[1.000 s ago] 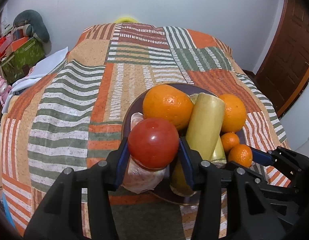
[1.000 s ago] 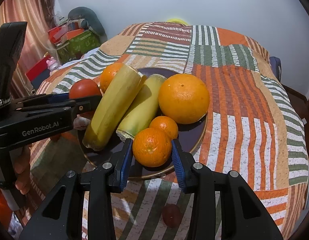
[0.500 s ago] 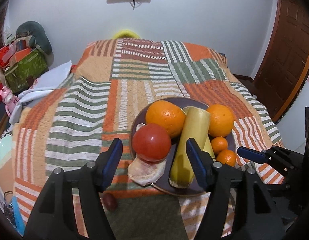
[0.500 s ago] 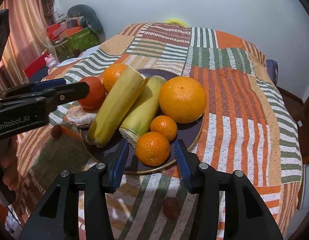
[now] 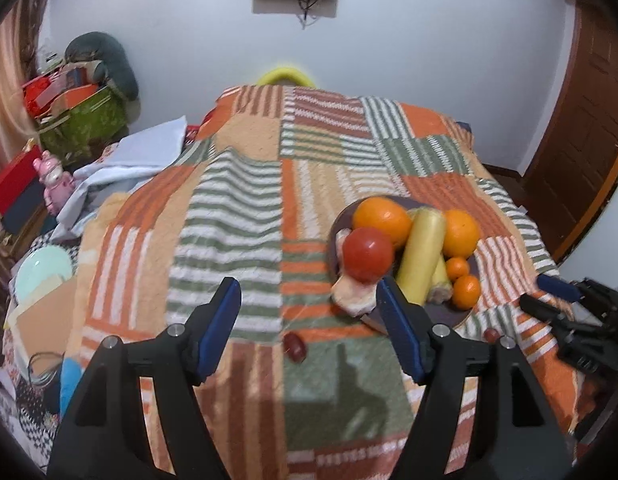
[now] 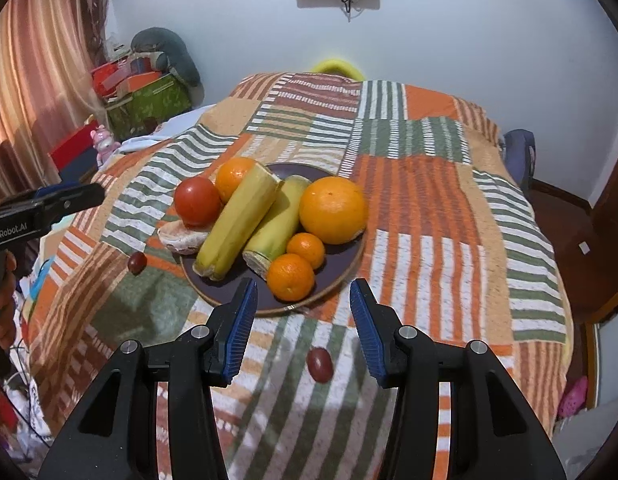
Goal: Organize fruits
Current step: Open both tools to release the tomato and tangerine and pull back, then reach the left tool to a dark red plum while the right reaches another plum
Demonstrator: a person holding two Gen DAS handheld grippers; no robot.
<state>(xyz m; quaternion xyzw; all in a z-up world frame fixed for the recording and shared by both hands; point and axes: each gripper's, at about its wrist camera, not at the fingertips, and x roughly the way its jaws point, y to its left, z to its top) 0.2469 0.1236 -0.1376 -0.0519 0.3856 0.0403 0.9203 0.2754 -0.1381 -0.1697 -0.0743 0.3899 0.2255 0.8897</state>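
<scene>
— Red, round tomato [image 6: 197, 201] sits at the left edge of the dark round plate [image 6: 341, 272] on the striped patchwork blanket [image 6: 429, 216], leaning on a pale peeled fruit [image 6: 181, 238]?

— Yes. Two yellow bananas [image 6: 239, 224] lie across the middle, a large orange [image 6: 333, 210] to their right, another large orange [image 6: 233, 174] behind, and two small mandarins [image 6: 291, 276] at the near rim.

— And the grippers?

— The left gripper [image 5: 309, 328] has just been widening and stands released, empty. The right gripper [image 6: 303, 320] is likewise spread, with nothing between its blue pads.

— Anything off the plate?

— Two small dark red fruits, possibly grapes [image 6: 320, 364]: one beside each gripper, on the blanket.
</scene>
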